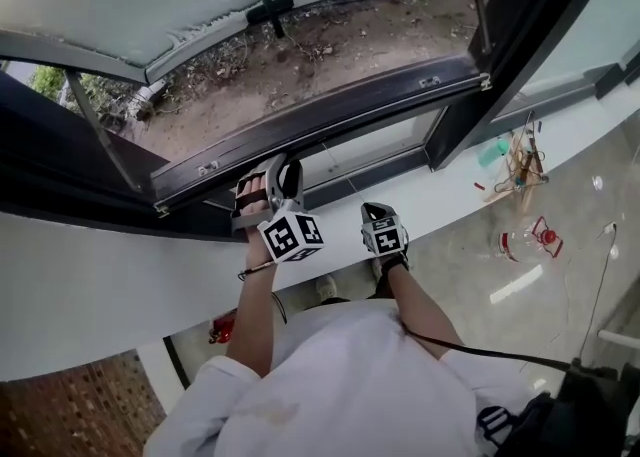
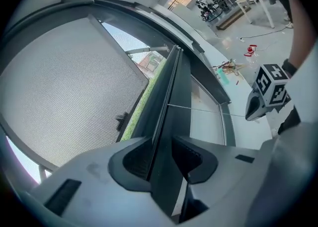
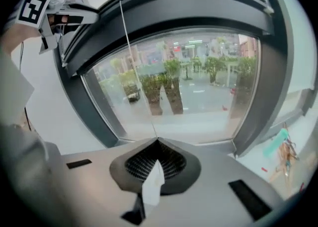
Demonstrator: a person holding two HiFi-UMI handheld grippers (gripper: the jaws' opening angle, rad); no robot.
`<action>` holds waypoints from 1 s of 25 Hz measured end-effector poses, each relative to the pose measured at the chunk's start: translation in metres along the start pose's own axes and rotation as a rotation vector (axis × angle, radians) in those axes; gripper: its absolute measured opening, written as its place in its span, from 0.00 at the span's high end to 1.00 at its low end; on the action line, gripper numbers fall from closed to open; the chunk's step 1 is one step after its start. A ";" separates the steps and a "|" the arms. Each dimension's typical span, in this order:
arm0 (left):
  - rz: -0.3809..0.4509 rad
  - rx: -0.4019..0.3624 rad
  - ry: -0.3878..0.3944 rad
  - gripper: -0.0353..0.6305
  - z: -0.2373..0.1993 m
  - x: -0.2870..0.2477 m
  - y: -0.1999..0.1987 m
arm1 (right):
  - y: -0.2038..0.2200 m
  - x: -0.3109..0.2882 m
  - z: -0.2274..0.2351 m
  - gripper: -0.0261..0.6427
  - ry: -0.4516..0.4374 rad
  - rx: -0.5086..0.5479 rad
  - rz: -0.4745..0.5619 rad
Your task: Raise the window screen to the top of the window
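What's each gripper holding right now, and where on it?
Left gripper: the screen's dark bar, clamped across its edge. Right gripper: shut on the thin cord, at its free end.

The screen bar (image 2: 166, 121) is near-black, the panel (image 2: 74, 87) at nine o'clock of it grey with a fine mesh pattern, the cord (image 3: 130, 47) whitish, the sill (image 1: 90, 285) white, and the cubes on the left gripper (image 1: 268, 173) and right gripper (image 1: 374, 211) black-and-white squares.
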State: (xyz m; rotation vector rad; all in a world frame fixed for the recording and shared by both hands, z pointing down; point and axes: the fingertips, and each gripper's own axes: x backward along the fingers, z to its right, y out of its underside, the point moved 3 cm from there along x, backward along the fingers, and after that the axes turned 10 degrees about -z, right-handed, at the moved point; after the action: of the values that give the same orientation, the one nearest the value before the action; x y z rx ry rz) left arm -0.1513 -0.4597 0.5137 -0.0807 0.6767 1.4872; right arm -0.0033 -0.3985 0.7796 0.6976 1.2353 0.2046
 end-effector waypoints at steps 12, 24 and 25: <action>0.007 0.019 -0.011 0.89 -0.005 0.002 0.000 | 0.067 0.009 -0.011 0.96 -0.030 0.100 -0.025; 0.098 0.112 -0.052 0.89 -0.019 0.015 -0.004 | 0.054 0.007 -0.030 0.96 -0.054 0.191 -0.001; 0.113 0.117 -0.058 0.89 -0.022 0.017 -0.005 | 0.051 0.005 -0.036 0.96 -0.061 0.213 0.006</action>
State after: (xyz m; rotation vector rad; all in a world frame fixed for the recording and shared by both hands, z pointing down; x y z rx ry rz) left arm -0.1556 -0.4550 0.4863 0.0912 0.7294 1.5483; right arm -0.0229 -0.3427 0.7998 0.8855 1.2071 0.0566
